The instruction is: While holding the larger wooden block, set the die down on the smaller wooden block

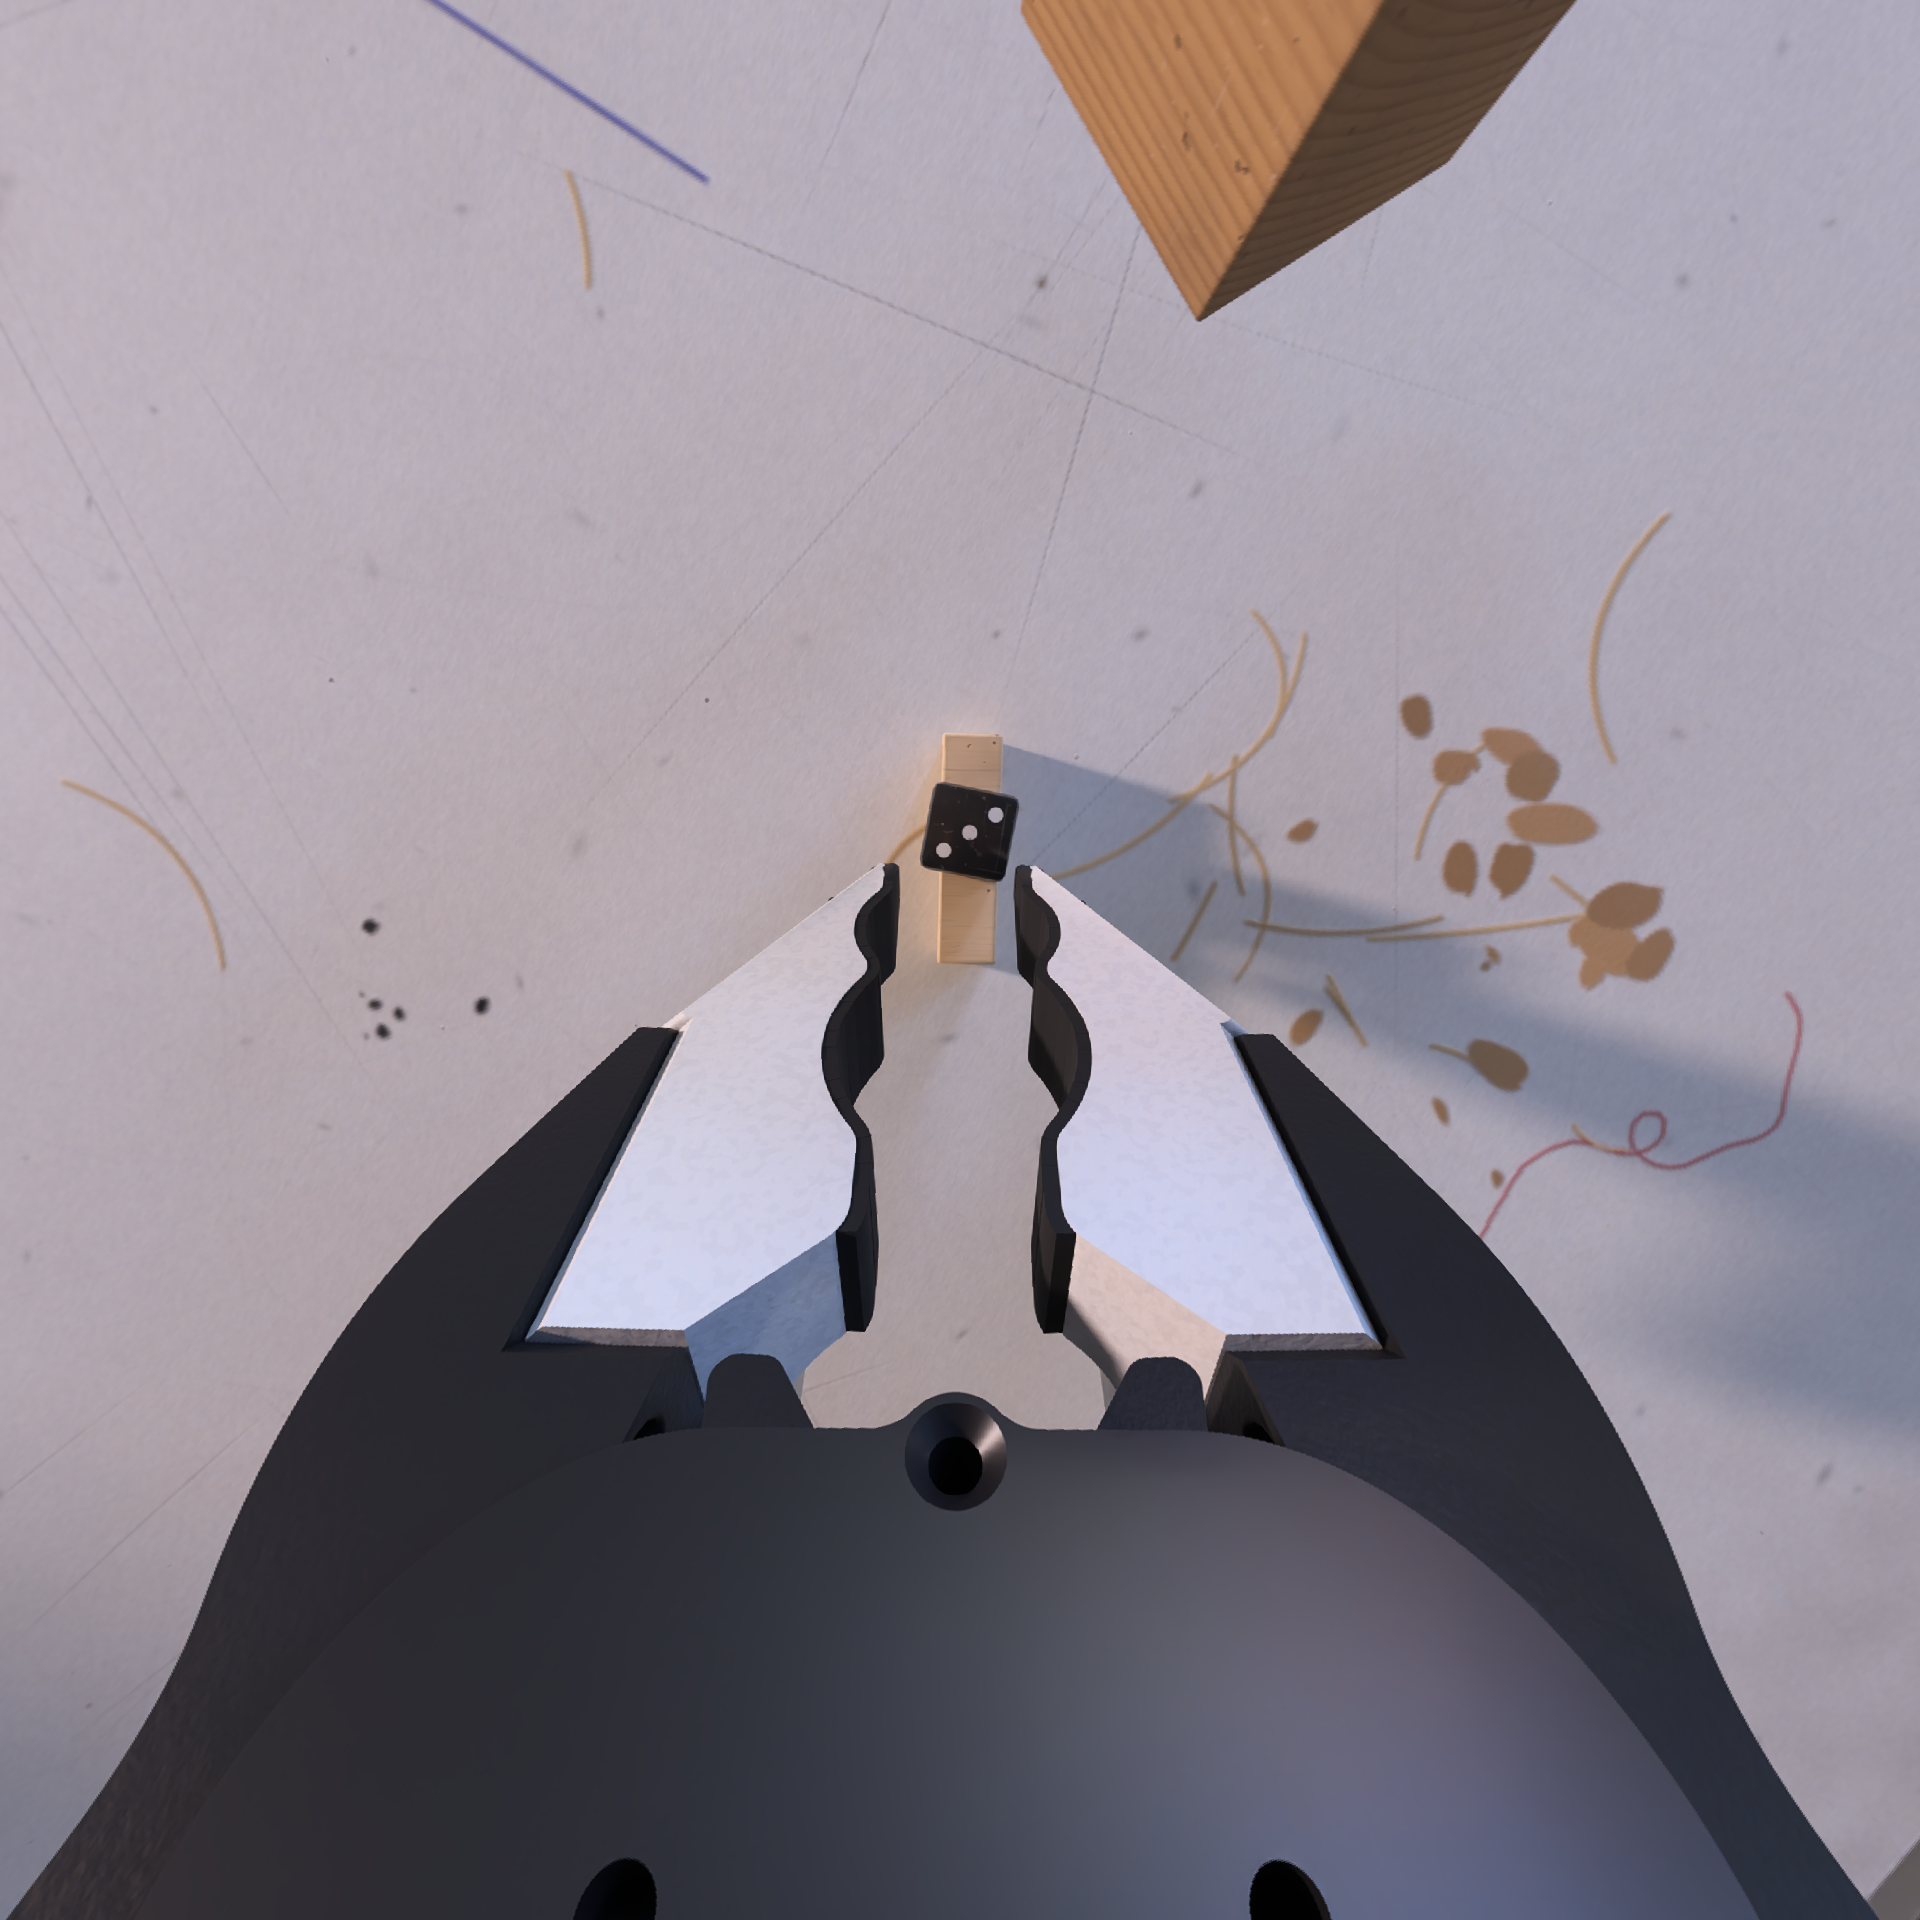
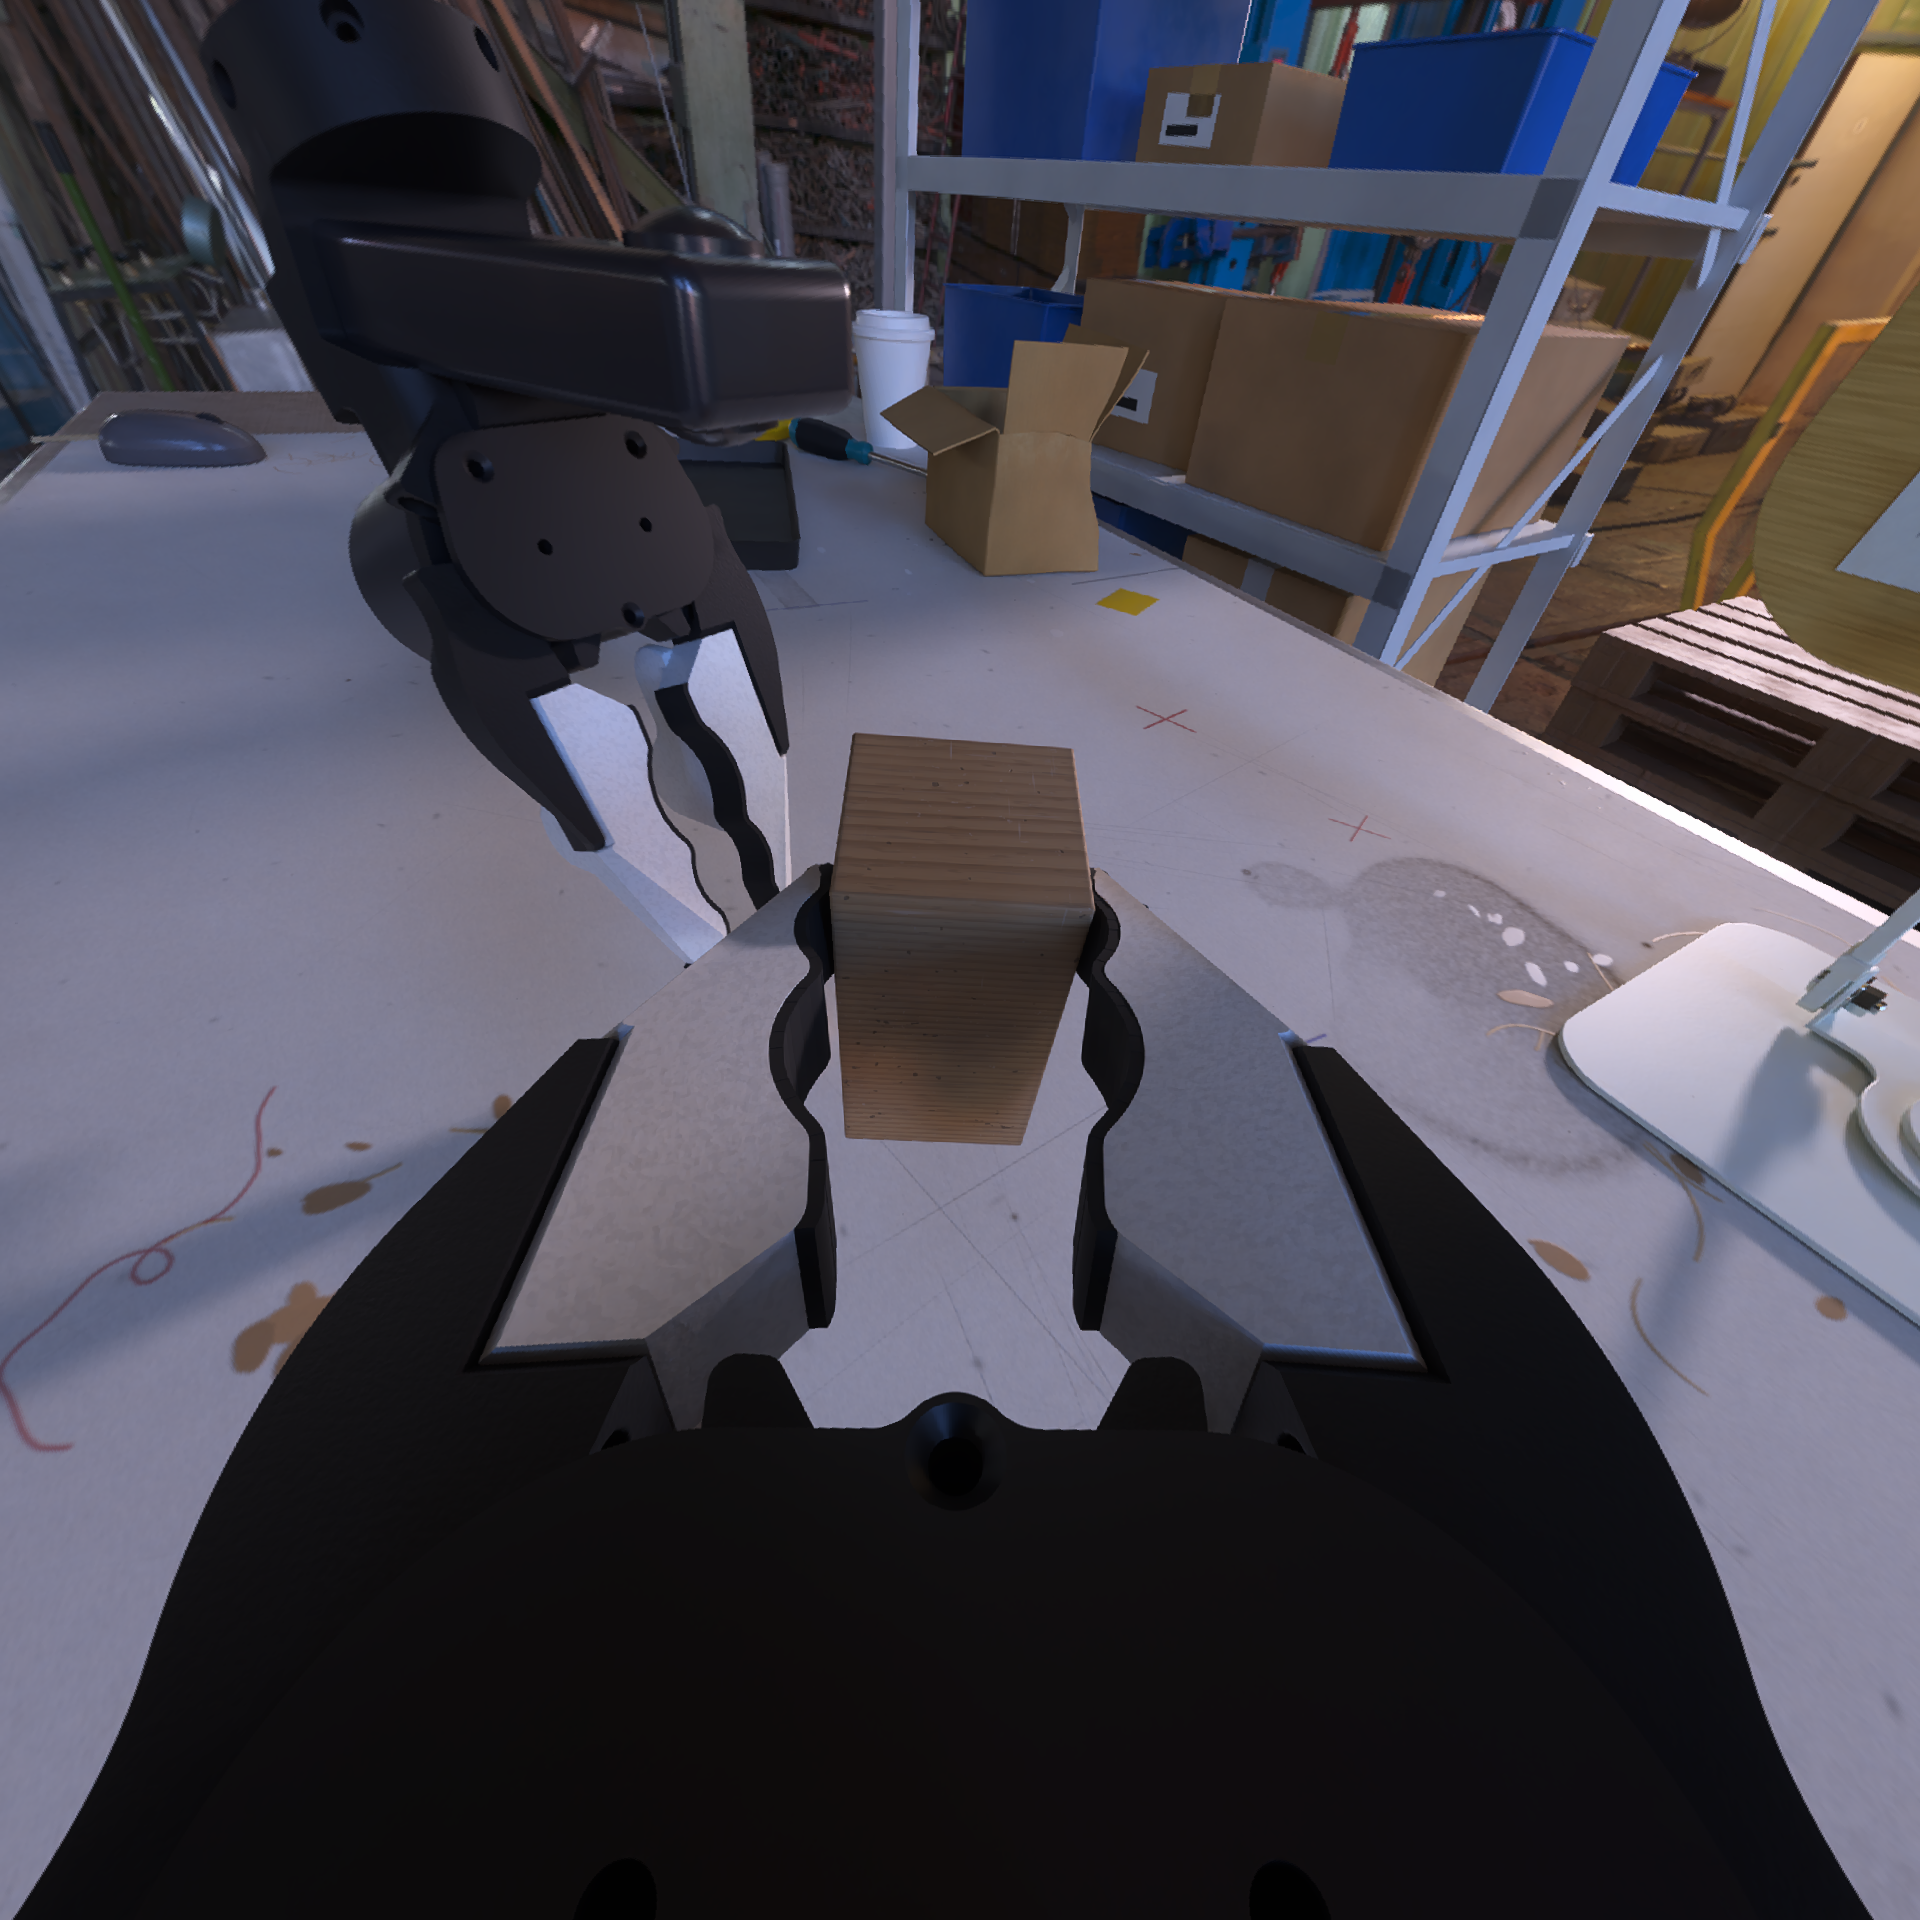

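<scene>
In the left wrist view I look straight down. A black die (image 1: 969, 831) showing three white pips lies on the narrow, pale smaller wooden block (image 1: 966, 935), turned a little against the block's sides. My left gripper (image 1: 956, 878) is open and empty, its tips just short of the die and not touching it. My right gripper (image 2: 958, 894) is shut on the larger wooden block (image 2: 956, 935) and holds it upright above the table; the block also shows in the left wrist view (image 1: 1278, 135). The left gripper's fingers (image 2: 717, 790) point down just left of it. The die and the smaller block are hidden in the right wrist view.
An open cardboard box (image 2: 1018, 488), a white cup (image 2: 891, 364), a screwdriver (image 2: 831, 442) and a dark tray (image 2: 753, 499) stand at the table's far side. A white flat base (image 2: 1714, 1060) lies at the right, near the table edge. A shelf rack (image 2: 1455, 416) stands beyond.
</scene>
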